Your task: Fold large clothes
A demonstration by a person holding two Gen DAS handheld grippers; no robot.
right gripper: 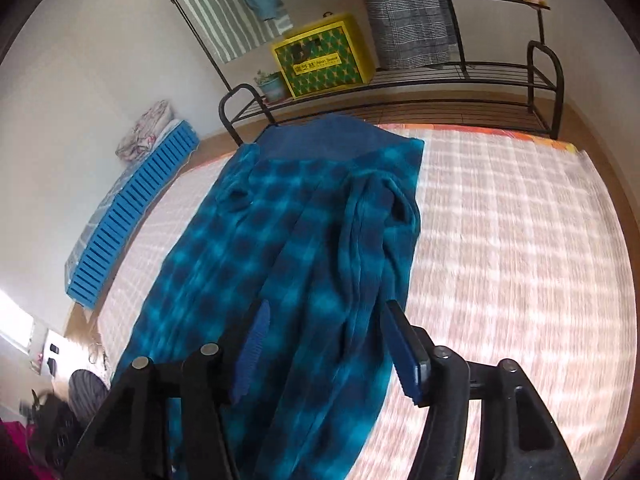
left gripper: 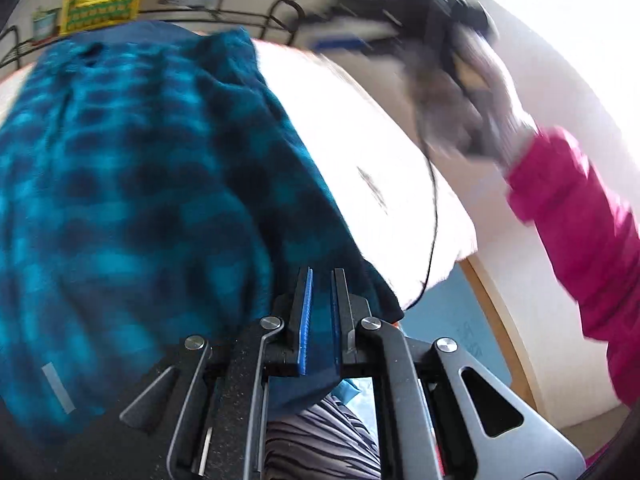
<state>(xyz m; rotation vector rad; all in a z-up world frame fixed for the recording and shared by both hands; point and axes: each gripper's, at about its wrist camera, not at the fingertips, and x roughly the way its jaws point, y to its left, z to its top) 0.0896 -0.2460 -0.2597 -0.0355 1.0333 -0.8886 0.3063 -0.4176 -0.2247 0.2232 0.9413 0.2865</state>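
Here the robe (right gripper: 288, 264) is spread on the bed (right gripper: 520, 240), its edge clamped in the left tongs (left gripper: 319, 320); the right tongs (right gripper: 328, 348) are held apart above it. If lifted single-handed, the fold could be skewed.

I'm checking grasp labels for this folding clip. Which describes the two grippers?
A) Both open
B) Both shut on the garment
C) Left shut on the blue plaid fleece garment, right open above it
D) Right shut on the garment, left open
C: the left gripper pinches the blue plaid fleece garment between near-closed fingers, while the right gripper is spread wide, holding nothing.
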